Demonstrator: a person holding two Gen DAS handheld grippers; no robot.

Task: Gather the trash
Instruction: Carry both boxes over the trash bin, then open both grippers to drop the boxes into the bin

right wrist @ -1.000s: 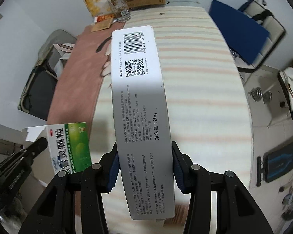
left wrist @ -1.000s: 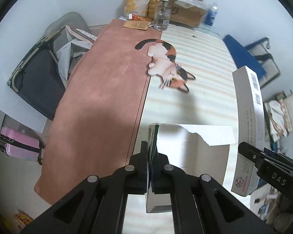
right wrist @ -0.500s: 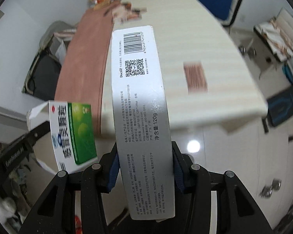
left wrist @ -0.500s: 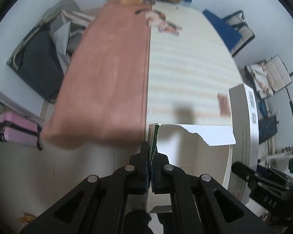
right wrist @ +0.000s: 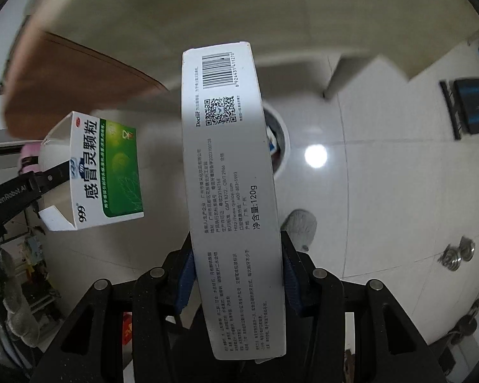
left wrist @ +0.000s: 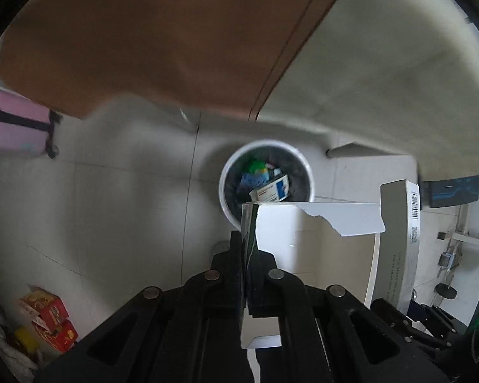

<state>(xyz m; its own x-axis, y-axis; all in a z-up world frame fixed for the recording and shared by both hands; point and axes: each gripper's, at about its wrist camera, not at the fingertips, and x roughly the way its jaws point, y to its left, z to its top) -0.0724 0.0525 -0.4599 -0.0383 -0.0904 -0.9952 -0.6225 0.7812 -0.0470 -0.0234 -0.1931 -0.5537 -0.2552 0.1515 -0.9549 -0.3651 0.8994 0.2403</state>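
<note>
My left gripper (left wrist: 246, 255) is shut on one wall of an open green-and-white medicine box (left wrist: 316, 255), also seen in the right wrist view (right wrist: 108, 172). My right gripper (right wrist: 236, 255) is shut on a long grey toothpaste box (right wrist: 230, 175), which shows at the right of the left wrist view (left wrist: 399, 242). Both boxes hang above the floor. A white trash bin (left wrist: 266, 180) with a dark liner and several pieces of trash stands on the floor just beyond the medicine box. In the right wrist view the bin (right wrist: 279, 140) is mostly hidden behind the toothpaste box.
The table edge with a brown cloth (left wrist: 163, 38) and a striped cloth (left wrist: 383, 63) hangs above the bin. A pink suitcase (left wrist: 16, 126) stands at the left. Red boxes (left wrist: 48, 319) lie on the tiled floor at the lower left. A grey slipper (right wrist: 300, 223) lies by the bin.
Both grippers have swung down from over the tabletop to beyond its edge, each keeping its box. The floor and trash bin have come into view.
</note>
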